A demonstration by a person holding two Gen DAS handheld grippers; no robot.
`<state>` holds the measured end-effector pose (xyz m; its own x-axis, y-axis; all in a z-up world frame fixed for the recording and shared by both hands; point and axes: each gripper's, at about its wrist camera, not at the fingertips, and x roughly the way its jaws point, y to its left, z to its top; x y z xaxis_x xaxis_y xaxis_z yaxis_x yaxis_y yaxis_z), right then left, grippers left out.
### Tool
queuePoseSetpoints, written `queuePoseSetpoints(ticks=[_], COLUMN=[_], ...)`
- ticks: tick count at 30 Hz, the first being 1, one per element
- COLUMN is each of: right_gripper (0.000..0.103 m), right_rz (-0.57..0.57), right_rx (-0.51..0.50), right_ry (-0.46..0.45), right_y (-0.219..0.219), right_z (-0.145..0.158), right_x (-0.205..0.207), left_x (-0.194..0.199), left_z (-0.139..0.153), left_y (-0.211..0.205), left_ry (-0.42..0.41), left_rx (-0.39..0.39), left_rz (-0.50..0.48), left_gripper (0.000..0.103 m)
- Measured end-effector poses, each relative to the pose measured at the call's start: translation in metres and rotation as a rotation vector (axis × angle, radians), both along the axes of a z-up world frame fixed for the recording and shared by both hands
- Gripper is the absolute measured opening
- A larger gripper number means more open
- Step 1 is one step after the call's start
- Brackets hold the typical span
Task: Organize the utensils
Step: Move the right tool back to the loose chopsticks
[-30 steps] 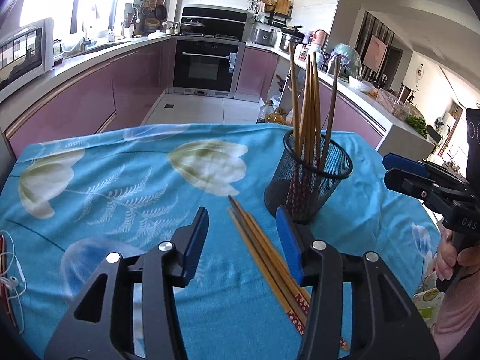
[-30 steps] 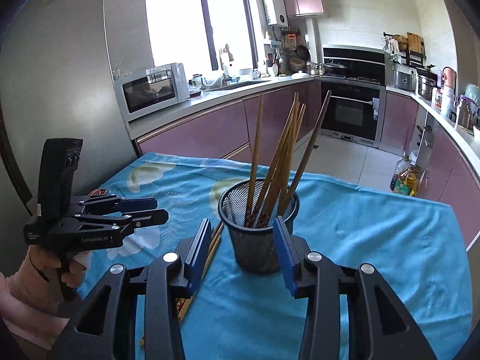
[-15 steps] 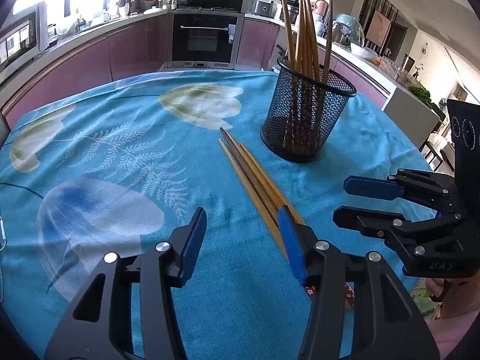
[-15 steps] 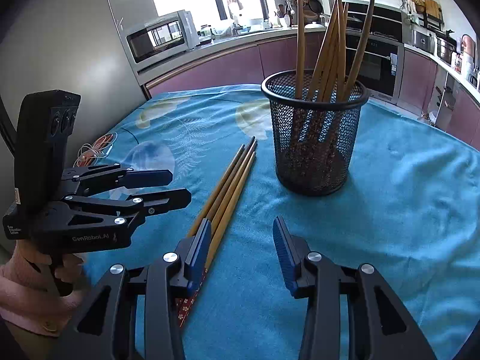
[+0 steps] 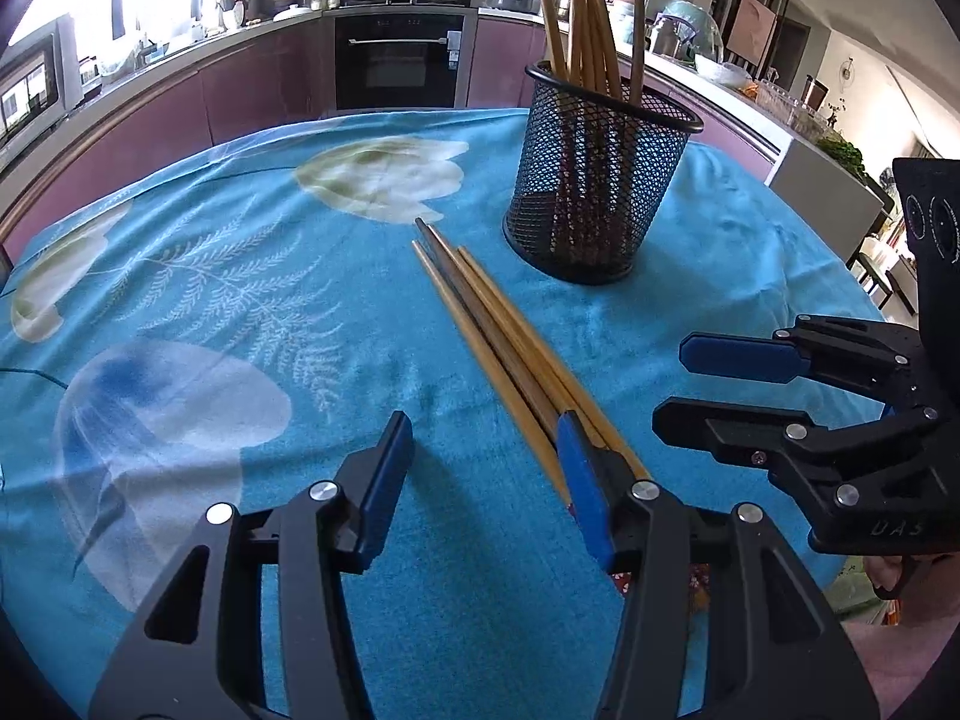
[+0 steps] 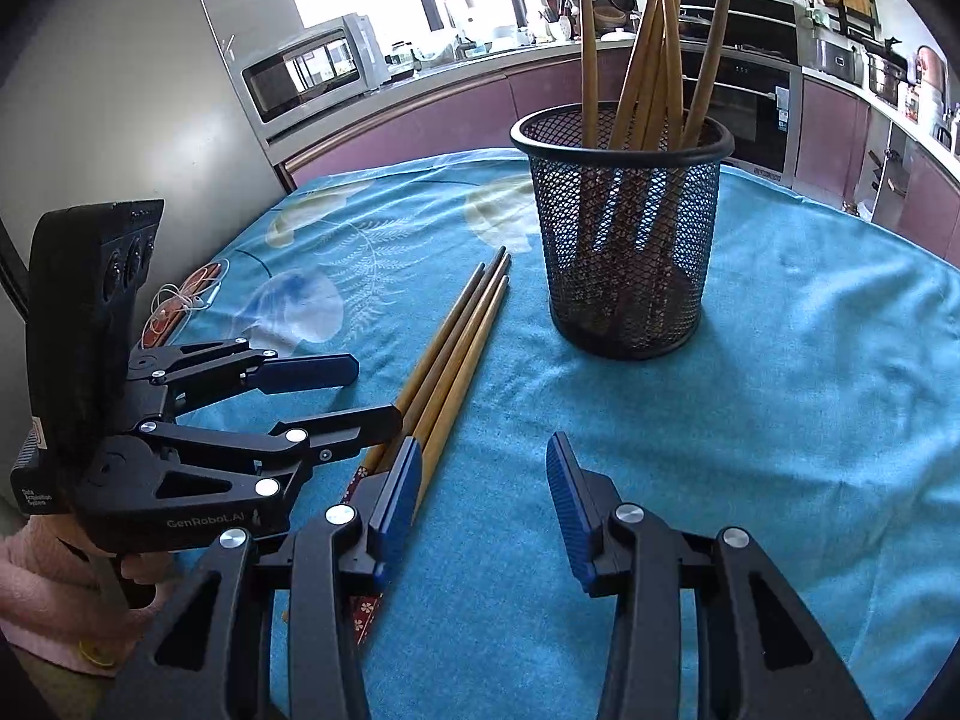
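Several wooden chopsticks (image 5: pixel 498 330) lie in a bundle on the blue tablecloth (image 5: pixel 240 300), also in the right wrist view (image 6: pixel 456 348). A black mesh holder (image 5: pixel 600 180) stands upright behind them with several chopsticks in it, also in the right wrist view (image 6: pixel 630 228). My left gripper (image 5: pixel 483 450) is open and empty, low over the cloth, its right finger over the bundle's near end. My right gripper (image 6: pixel 480 480) is open and empty, its left finger beside the bundle; it also shows in the left wrist view (image 5: pixel 702 384).
A white cable and a red item (image 6: pixel 186 300) lie at the table's left edge. Kitchen counters, a microwave (image 6: pixel 312 72) and an oven (image 5: pixel 396 60) stand beyond the table. The cloth to the right of the holder (image 6: pixel 840 330) is bare.
Both grippers have come down and closer to the table. The chopstick bundle now lies near both sets of fingers. Both stay open.
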<state>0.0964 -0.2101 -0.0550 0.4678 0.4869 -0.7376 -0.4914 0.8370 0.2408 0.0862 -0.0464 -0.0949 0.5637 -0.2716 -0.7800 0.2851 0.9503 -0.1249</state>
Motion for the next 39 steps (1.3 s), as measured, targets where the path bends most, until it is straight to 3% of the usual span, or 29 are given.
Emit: queuePoseSetpoints(ticks=[32,39], right_gripper=[0.041,0.031], right_rz=[0.012,0.01], right_rx=[-0.123,-0.167], right_ry=[-0.013,-0.027], right_y=[0.025,0.029], right_z=[-0.009,-0.011], right_x=[0.006,0.008], left_x=[0.0,0.002], left_z=[0.0,-0.001], left_y=[0.015,0.017], left_ry=[0.019,0.026], left_rx=[-0.02,-0.029], left_rz=[0.001,0.009], left_gripper=[0.034,0.036])
